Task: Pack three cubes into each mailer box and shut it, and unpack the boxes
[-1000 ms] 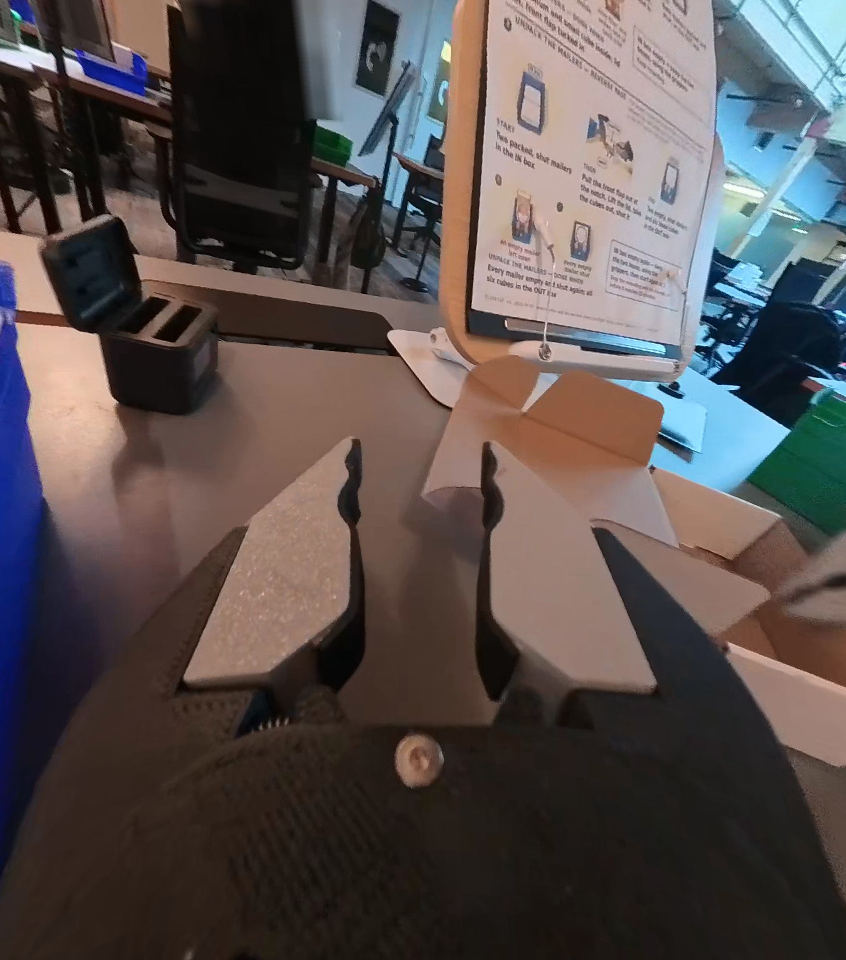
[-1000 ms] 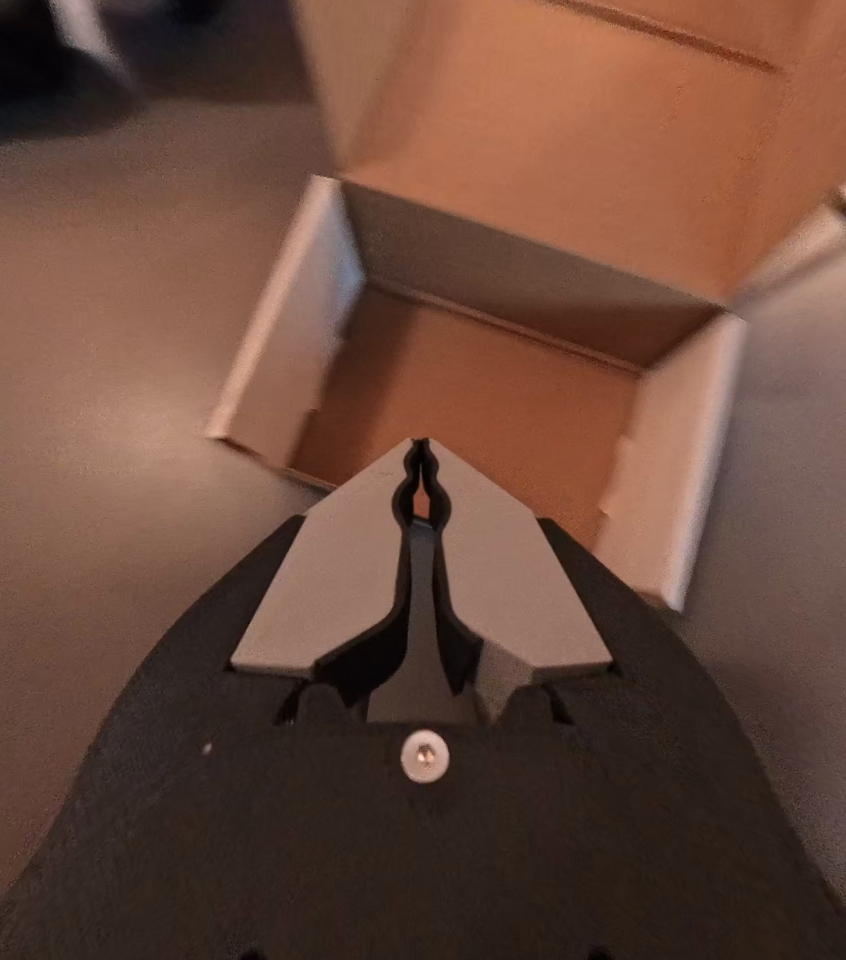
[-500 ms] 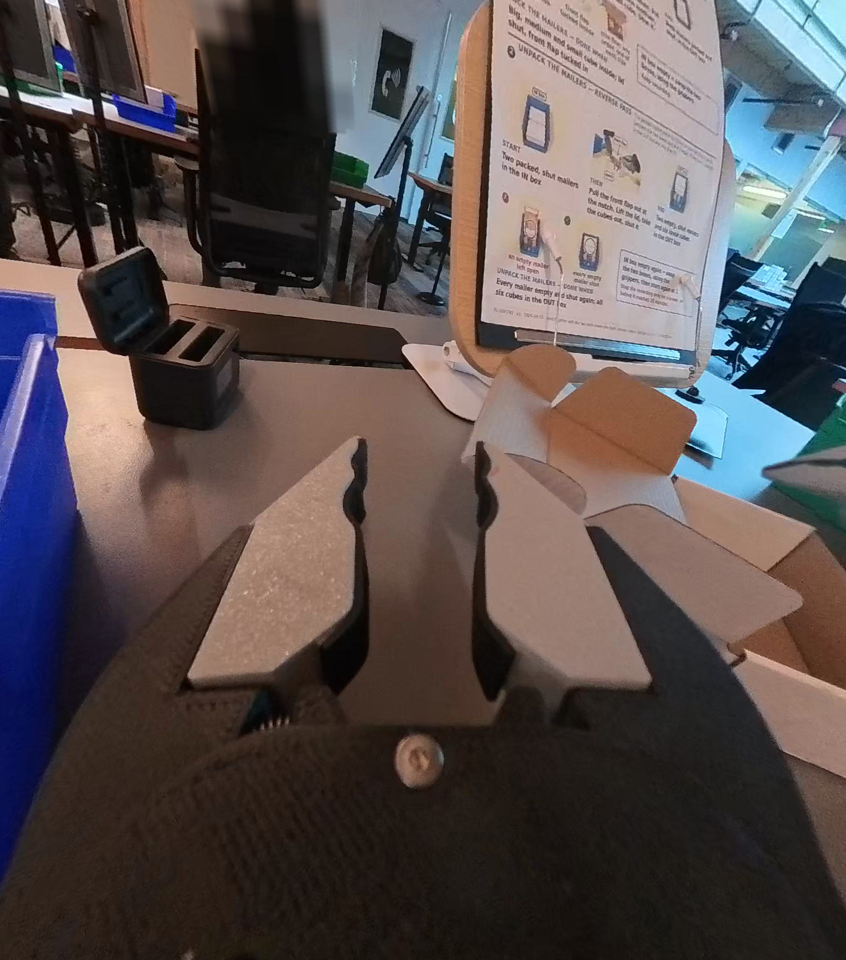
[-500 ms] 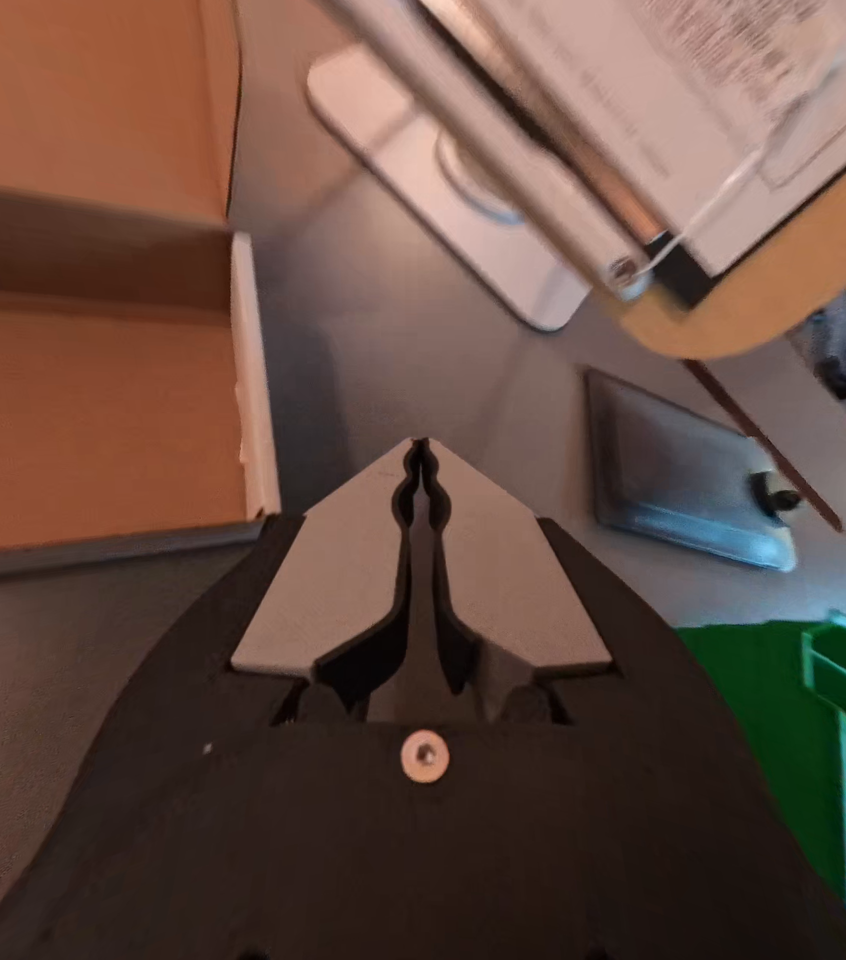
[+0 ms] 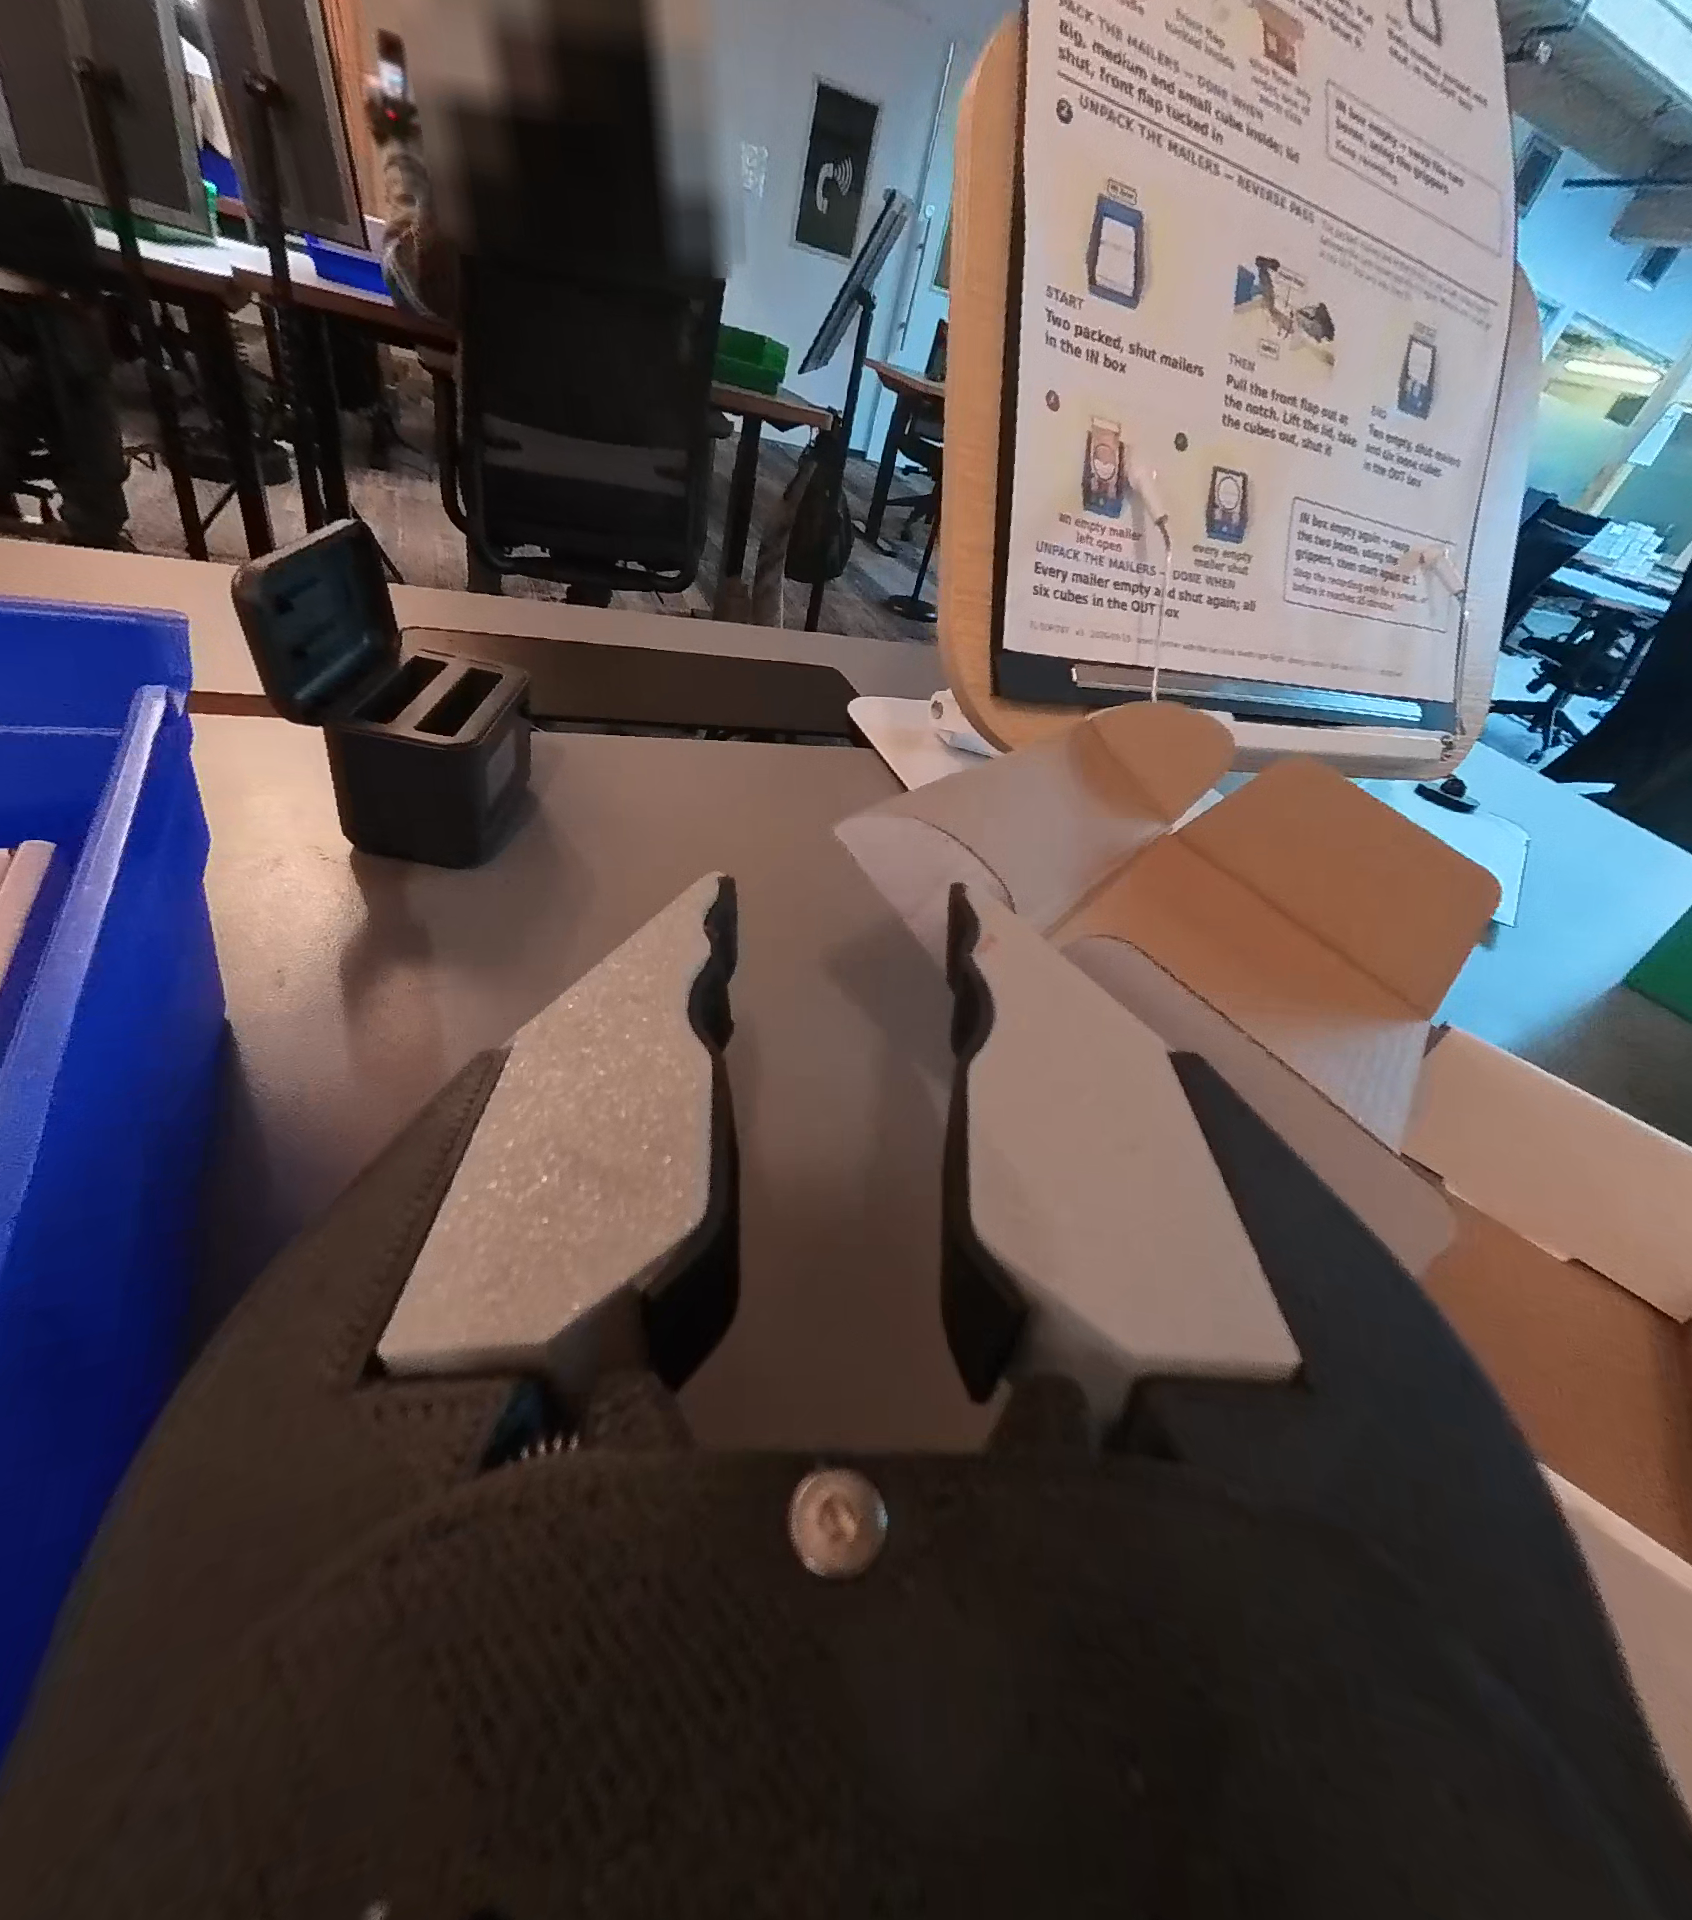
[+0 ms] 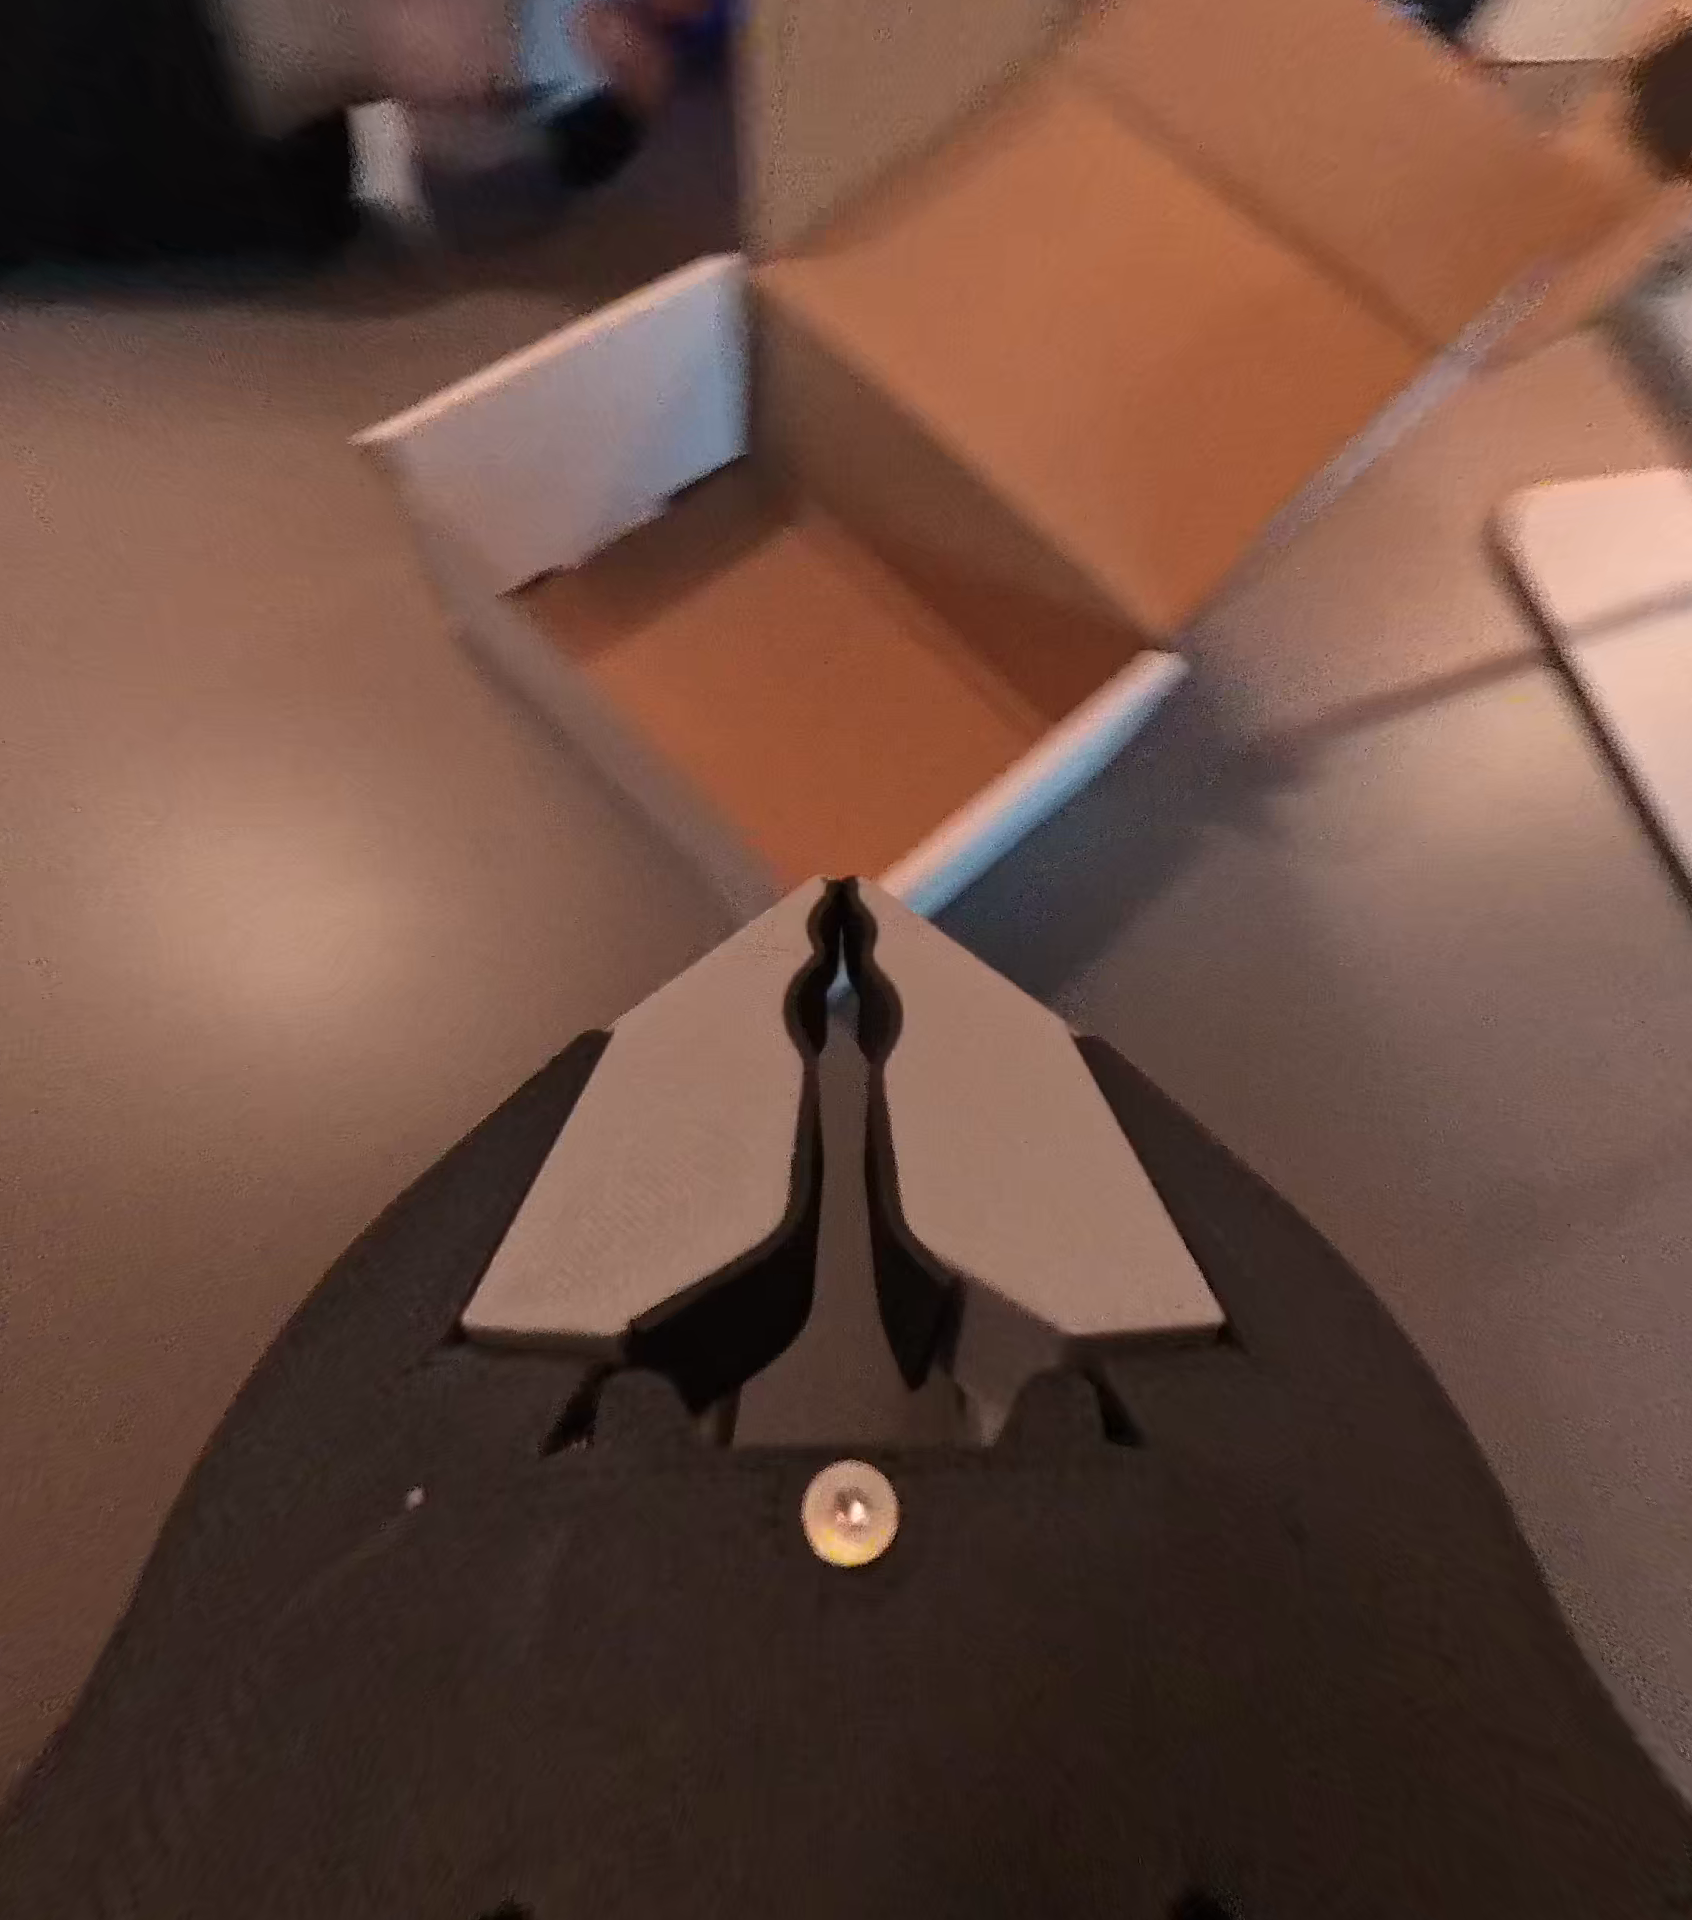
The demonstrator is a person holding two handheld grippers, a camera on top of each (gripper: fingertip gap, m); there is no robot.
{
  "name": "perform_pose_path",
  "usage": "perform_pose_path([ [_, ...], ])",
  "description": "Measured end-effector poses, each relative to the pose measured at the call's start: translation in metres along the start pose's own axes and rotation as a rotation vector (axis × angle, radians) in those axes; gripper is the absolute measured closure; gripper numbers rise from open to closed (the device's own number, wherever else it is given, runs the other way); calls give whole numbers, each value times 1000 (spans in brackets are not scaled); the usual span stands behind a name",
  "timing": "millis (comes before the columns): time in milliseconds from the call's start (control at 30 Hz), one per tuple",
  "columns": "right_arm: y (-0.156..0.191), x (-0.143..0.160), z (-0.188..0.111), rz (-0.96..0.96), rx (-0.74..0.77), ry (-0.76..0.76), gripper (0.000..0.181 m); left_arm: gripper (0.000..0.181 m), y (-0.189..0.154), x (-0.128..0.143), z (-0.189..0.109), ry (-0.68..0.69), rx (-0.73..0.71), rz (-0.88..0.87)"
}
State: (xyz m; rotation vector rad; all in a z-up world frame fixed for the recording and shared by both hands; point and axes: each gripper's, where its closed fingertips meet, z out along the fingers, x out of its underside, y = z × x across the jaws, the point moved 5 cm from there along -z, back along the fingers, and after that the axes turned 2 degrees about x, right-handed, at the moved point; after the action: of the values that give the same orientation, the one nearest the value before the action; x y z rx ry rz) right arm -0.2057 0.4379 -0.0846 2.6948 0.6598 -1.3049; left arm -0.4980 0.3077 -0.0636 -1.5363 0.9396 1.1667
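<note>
Brown-lined white cardboard mailer box [image 6: 821,644] sits open and empty on the grey table [image 6: 146,831], lid folded back for access, with the right gripper [image 6: 843,914] pinched closed on nothing above its near corner and the left gripper [image 5: 837,935] parted, idle beside the blue plastic bin [image 5: 63,1039], 0 cubes in view.

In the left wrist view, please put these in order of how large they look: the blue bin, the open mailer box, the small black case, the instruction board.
1. Blue bin, though it is near the camera and cut off by the frame.
2. Instruction board and open mailer box: they look alike in size, and the box is partly hidden.
3. Small black case.
</note>
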Motion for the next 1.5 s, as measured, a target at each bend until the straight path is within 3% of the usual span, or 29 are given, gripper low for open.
perform_pose_path([
  [133, -58, 24, 3, 116, 384, 146, 181, 147, -2, 0, 0, 2, 11, 11],
  [167, -63, 32, 4, 123, 412, 196, 181, 149, -3, 0, -1, 2, 16, 13],
  [300, -34, 33, 25, 105, 183, 209, 181, 165, -10, 4, 2, 34, 85, 11],
  [433, 41, 12, 30, -97, -280, 96, 181, 168, -14, 13, 7, 93, 105, 8],
  [500, 40, 7, 28, -125, -236, 68, 181, 166, -14, 15, 8, 101, 102, 27],
  [733, -12, 2, 22, 46, 35, 6, 181, 164, -21, 24, 12, 183, 132, 52],
  [833, -19, 4, 20, 75, 77, 16, 181, 169, -23, 31, 11, 248, 145, 91],
  [967, -4, 0, 22, 49, -25, 1, 181, 181, -23, 49, 10, 426, 154, 186],
  [1067, 44, -12, 21, -95, -303, -57, 181, 181, -39, 59, 10, 498, 270, 184],
  [1133, 69, -18, 20, -208, -386, -90, 181, 181, -52, 62, 9, 517, 351, 168],
  [1233, 68, -24, 27, -222, -333, -101, 181, 181, -72, 67, 8, 545, 479, 126],
  [1300, 56, -23, 26, -135, -326, -65, 181, 181, -70, 66, 9, 535, 460, 91],
  [1500, -11, -8, 20, 2, 51, -31, 181, 181, -64, 61, 9, 509, 459, 20],
])
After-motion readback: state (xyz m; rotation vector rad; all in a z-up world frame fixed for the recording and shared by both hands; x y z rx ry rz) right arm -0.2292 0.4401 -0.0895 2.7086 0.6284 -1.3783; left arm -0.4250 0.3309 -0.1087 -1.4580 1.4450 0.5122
